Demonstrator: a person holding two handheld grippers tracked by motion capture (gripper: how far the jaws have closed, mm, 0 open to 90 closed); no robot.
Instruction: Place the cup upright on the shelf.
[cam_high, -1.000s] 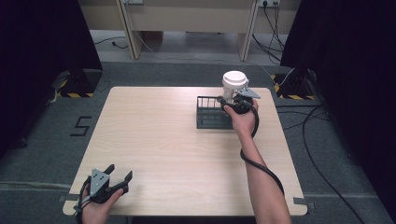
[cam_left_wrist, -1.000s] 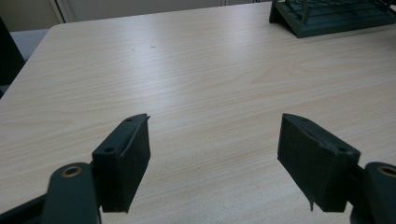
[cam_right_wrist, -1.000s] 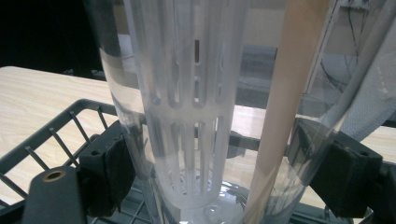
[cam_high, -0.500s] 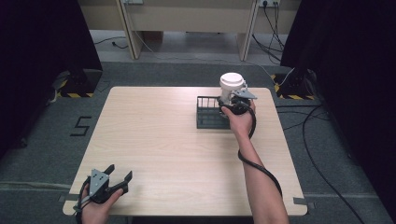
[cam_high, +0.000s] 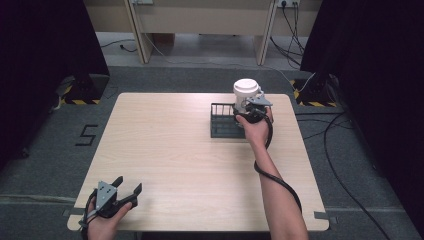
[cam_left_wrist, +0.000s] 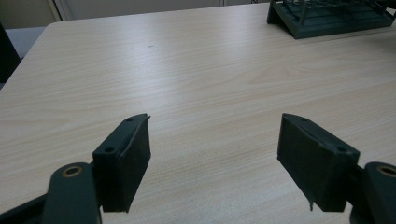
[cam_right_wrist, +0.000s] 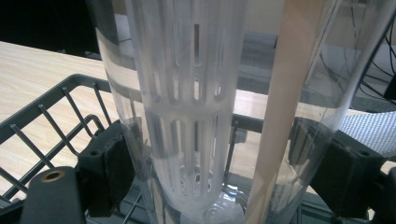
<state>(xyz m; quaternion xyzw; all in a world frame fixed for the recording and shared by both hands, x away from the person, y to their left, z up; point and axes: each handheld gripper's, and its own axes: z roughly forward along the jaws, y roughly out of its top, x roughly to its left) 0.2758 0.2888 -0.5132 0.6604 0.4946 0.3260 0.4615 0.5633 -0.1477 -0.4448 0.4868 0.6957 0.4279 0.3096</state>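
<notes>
A clear plastic cup (cam_high: 244, 97) with a white lid and a white slotted insert (cam_right_wrist: 191, 107) stands upright over the right end of a dark wire rack (cam_high: 223, 122) at the table's far right. My right gripper (cam_high: 251, 111) is shut on the cup, one jaw on each side of its lower wall (cam_right_wrist: 205, 154). Whether the cup's base touches the rack cannot be told. Near the table's front left corner my left gripper (cam_high: 128, 187) is held open, nothing between its pads (cam_left_wrist: 215, 158). The rack (cam_left_wrist: 327, 18) shows far off in the left gripper view.
The light wooden table (cam_high: 165, 150) stretches between the two grippers. A black cable (cam_high: 280, 182) loops along the right forearm. Beyond the table are a grey floor, yellow-black striped markers (cam_high: 310, 102) and cables.
The right gripper and the cup have shifted very slightly. The left gripper has not moved.
</notes>
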